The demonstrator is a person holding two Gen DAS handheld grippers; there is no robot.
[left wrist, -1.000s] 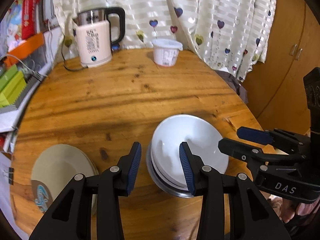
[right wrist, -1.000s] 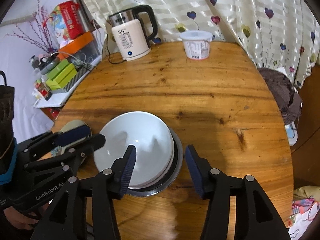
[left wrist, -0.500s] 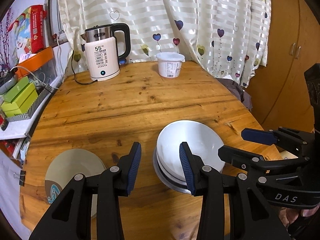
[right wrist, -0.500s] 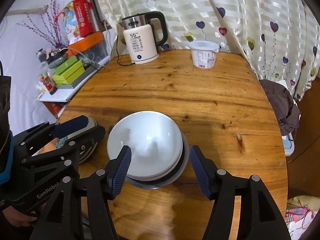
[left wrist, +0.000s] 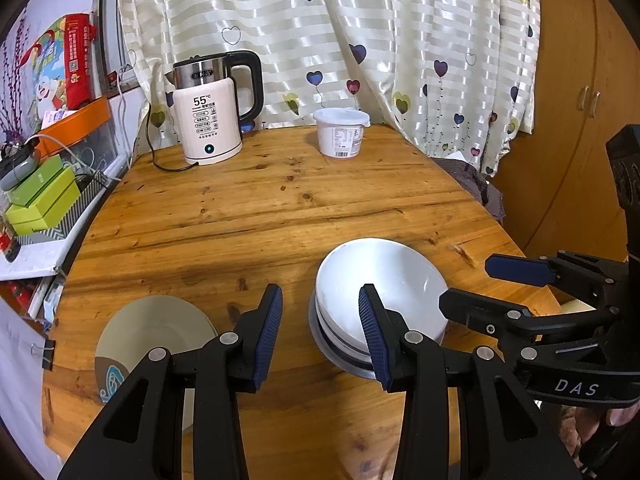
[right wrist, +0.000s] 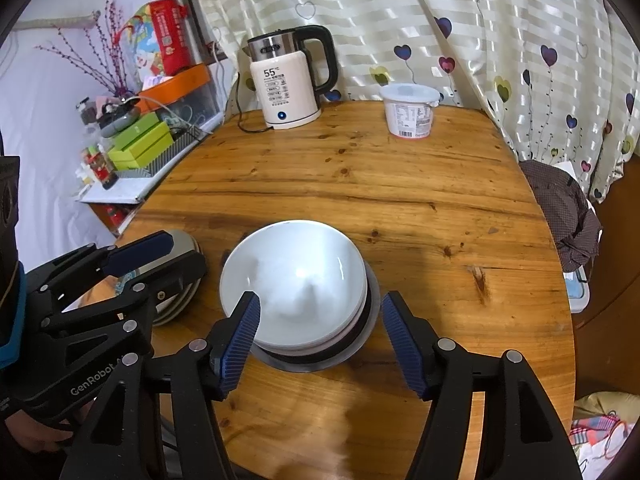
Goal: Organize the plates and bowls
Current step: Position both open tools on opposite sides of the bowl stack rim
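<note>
A stack of white bowls (left wrist: 384, 280) (right wrist: 292, 276) rests in a metal dish (right wrist: 360, 346) at the near middle of the round wooden table (left wrist: 280, 208). A beige plate (left wrist: 156, 328) with a blue mark lies to its left. My left gripper (left wrist: 320, 336) is open above the table, its right finger over the stack's left edge and nothing gripped. My right gripper (right wrist: 320, 340) hovers over the near rim of the stack. Its jaws are opening, and the pads stand clear of the bowls. Each gripper shows in the other's view: right gripper (left wrist: 468, 284), left gripper (right wrist: 180, 256).
A white electric kettle (left wrist: 208, 120) with its cord and a white lidded tub (left wrist: 340, 132) stand at the table's far edge before a heart-patterned curtain. A cluttered shelf with green boxes (left wrist: 40, 200) lies left; a wooden cabinet (left wrist: 580, 120) and a dark cloth (right wrist: 564, 208) lie right.
The right gripper's jaws have spread wider around the near edge of the bowl stack. Both views now show more of the curtain, and the bowls sit a little farther away.
</note>
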